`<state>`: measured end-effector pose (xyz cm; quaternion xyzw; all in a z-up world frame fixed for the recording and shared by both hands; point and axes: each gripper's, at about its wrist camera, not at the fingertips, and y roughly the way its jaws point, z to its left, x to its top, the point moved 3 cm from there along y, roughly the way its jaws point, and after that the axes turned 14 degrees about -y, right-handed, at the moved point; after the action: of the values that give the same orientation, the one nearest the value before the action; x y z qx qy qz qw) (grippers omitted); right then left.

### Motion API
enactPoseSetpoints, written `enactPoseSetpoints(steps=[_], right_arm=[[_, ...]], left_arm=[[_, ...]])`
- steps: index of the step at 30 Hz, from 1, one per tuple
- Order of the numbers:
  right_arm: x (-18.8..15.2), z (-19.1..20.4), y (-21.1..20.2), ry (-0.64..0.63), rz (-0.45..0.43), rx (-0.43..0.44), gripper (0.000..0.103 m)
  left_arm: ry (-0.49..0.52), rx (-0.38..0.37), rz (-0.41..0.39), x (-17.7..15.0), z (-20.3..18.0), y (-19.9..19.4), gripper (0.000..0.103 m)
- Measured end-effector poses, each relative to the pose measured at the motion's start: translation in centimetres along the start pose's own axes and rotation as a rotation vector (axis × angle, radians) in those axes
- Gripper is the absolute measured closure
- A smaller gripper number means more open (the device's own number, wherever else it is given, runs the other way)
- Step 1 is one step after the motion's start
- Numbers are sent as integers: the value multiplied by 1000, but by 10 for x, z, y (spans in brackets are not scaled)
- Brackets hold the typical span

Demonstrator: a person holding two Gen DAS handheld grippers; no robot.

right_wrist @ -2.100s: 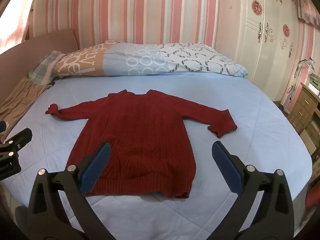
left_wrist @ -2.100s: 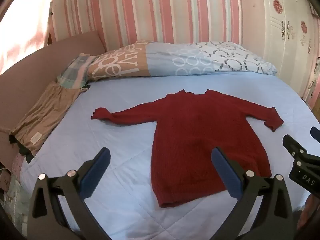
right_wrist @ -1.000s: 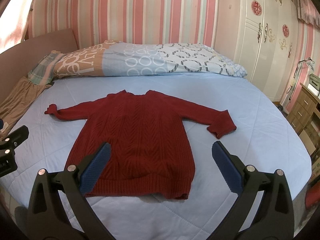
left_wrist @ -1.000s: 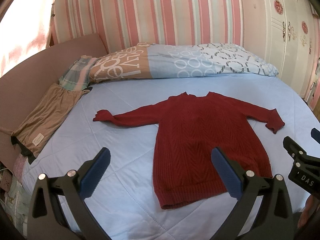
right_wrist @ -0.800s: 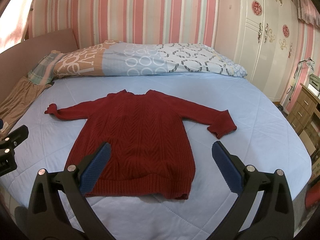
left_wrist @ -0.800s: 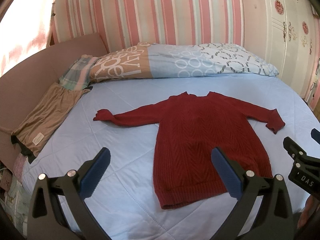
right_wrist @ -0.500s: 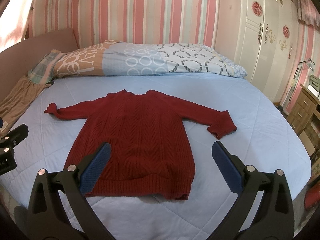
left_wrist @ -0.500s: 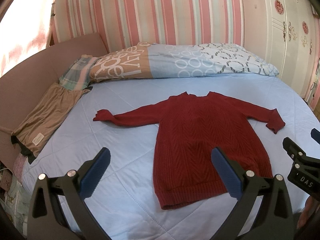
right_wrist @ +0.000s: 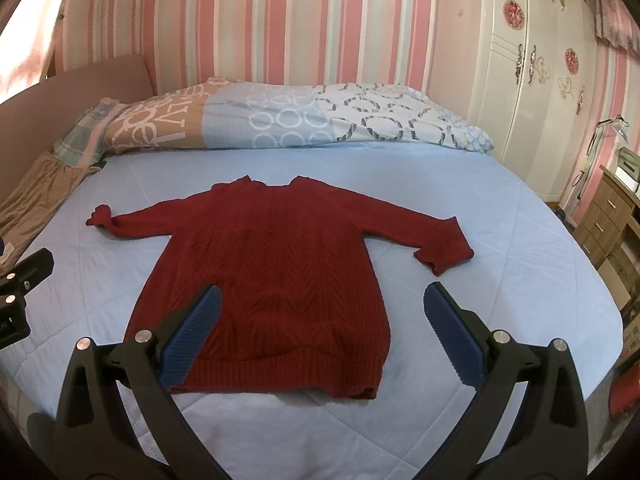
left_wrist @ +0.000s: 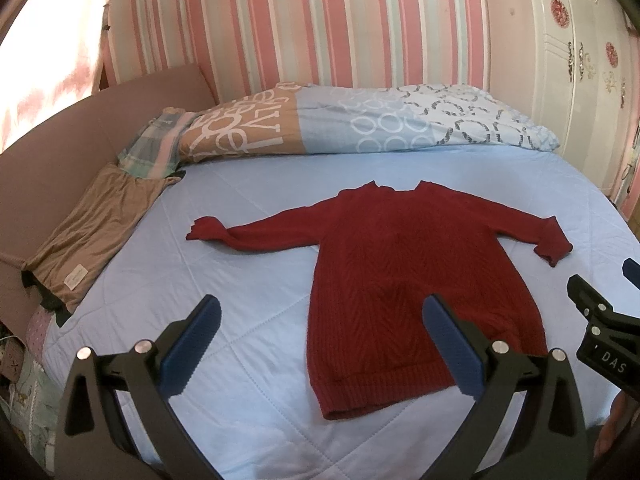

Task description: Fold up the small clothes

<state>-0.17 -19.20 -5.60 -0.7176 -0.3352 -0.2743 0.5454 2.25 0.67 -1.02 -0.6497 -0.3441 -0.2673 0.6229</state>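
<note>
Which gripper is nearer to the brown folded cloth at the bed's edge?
Left. The left gripper hovers on the same side as the brown folded cloth; the right gripper is beyond the red sweater.

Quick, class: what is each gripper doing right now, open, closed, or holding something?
Left gripper: open, holding nothing, above the bed short of the red sweater.
Right gripper: open, holding nothing.
</note>
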Motion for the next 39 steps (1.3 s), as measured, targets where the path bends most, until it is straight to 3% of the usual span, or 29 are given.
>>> enactPoseSetpoints(steps=[9,19,30,39], right_arm=[[-1,-12,18,-1,15,-6,3],[18,-50,62,10,14,-65,3],[27,-101,141,25,53,-116,3],[8,-145,212,24,111,-148,3]], left_arm=[[13,12,17,-6,-4,21,2],[26,-19,14,22,-34,72,2],[82,-75,37,54,-98,164,2],[136,-87,56,55,-158,243,2]])
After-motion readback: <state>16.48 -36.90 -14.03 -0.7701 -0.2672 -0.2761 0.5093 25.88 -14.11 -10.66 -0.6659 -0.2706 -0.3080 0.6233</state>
